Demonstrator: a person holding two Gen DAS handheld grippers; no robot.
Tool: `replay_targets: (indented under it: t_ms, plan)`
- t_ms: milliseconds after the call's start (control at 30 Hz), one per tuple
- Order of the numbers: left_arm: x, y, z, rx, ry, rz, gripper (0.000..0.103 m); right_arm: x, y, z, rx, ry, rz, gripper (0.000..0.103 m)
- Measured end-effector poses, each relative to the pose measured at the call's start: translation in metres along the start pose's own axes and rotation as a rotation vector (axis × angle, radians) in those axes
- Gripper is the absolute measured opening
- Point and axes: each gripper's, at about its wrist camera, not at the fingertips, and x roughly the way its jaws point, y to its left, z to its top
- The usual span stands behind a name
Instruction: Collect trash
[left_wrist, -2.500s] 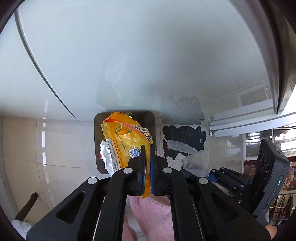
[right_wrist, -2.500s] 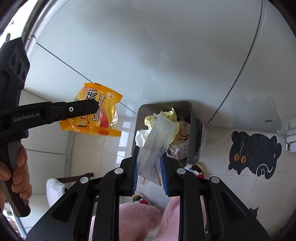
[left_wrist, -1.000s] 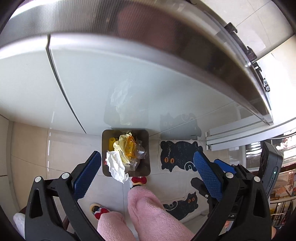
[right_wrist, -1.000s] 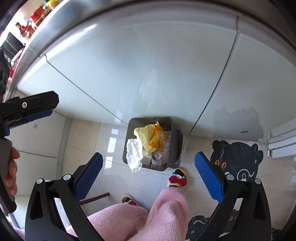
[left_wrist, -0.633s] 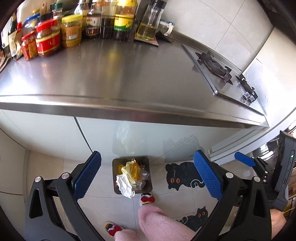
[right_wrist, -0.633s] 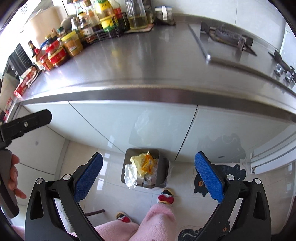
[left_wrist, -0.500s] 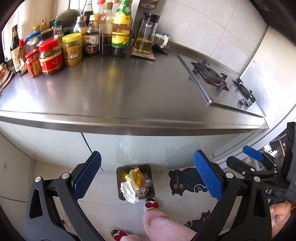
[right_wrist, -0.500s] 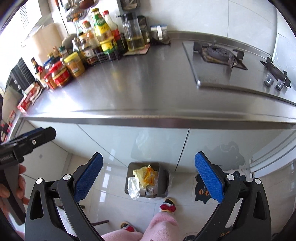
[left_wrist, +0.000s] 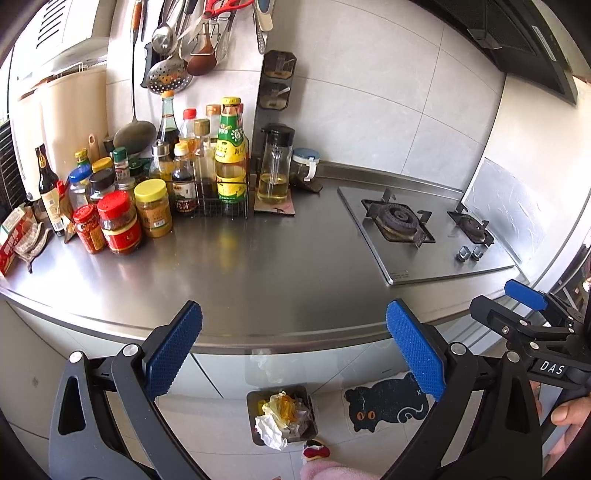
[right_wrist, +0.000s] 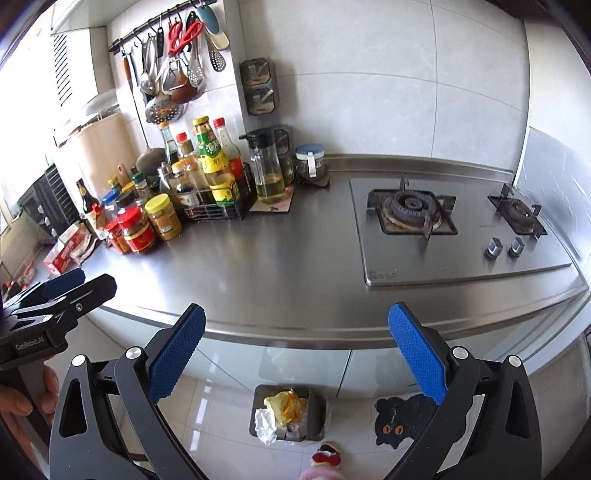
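Observation:
A grey trash bin (left_wrist: 306, 437) stands on the floor under the counter, filled with a yellow wrapper (left_wrist: 282, 404), white tissue (left_wrist: 269, 430) and other waste. It also shows in the right wrist view (right_wrist: 317, 417). My left gripper (left_wrist: 293, 354) is open and empty, held above the counter's front edge. My right gripper (right_wrist: 295, 354) is open and empty at about the same height. Each gripper shows at the edge of the other's view.
A steel counter (left_wrist: 258, 273) carries several sauce bottles and jars (left_wrist: 147, 192) at the back left and a gas hob (left_wrist: 417, 229) at the right. Utensils (right_wrist: 177, 55) hang on the wall. A black cat mat (left_wrist: 384, 406) lies on the floor.
Both grippers let go of their wrappers into the bin, opened wide, and rose from bin level to above the counter. The counter top has come into view.

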Motion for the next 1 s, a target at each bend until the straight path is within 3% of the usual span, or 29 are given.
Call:
replay_targets:
  t_ms: [233,1000]
  plan:
    - [-0.015,-0.002,0.018,0.022,-0.073,0.04,0.095,-0.012,0.007,0.021,-0.013,-0.063,-0.017,0.1]
    - [-0.01,-0.006,0.024,0.035,-0.062,0.096,0.095,-0.005,0.005,0.03,-0.001,-0.045,-0.01,0.1]
